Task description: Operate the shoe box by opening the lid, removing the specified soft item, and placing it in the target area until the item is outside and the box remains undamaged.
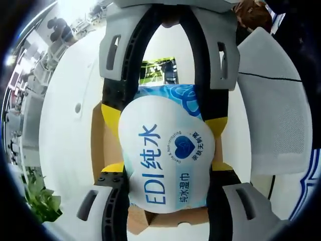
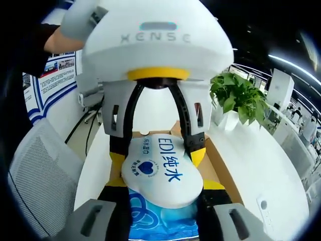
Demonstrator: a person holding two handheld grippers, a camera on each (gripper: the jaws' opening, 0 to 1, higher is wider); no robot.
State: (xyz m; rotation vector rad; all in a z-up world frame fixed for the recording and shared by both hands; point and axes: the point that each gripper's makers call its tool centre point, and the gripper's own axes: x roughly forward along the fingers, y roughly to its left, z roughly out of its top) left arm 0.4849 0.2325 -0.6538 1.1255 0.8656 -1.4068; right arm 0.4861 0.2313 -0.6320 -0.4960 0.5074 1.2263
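Note:
A soft pack of wet wipes [image 1: 168, 160], white with blue print, hangs between both grippers above the open brown shoe box [image 1: 98, 145]. My left gripper [image 1: 166, 167] is shut on its white end, yellow pads pressed against both sides. My right gripper [image 1: 163, 119] comes in from the top and is shut on the blue end. In the right gripper view the pack [image 2: 160, 175] sits between my right gripper [image 2: 164, 183] and the left gripper [image 2: 158, 154] opposite. The box [image 2: 216, 163] lies beneath, its inside mostly hidden by the pack.
The box rests on a white table [image 2: 251, 175]. A grey mesh chair [image 1: 276, 115] stands beside the table, seen also as the chair [image 2: 35, 170]. A potted plant [image 2: 235, 98] stands at the table's far side. A person's sleeve [image 2: 30, 45] holds the left gripper.

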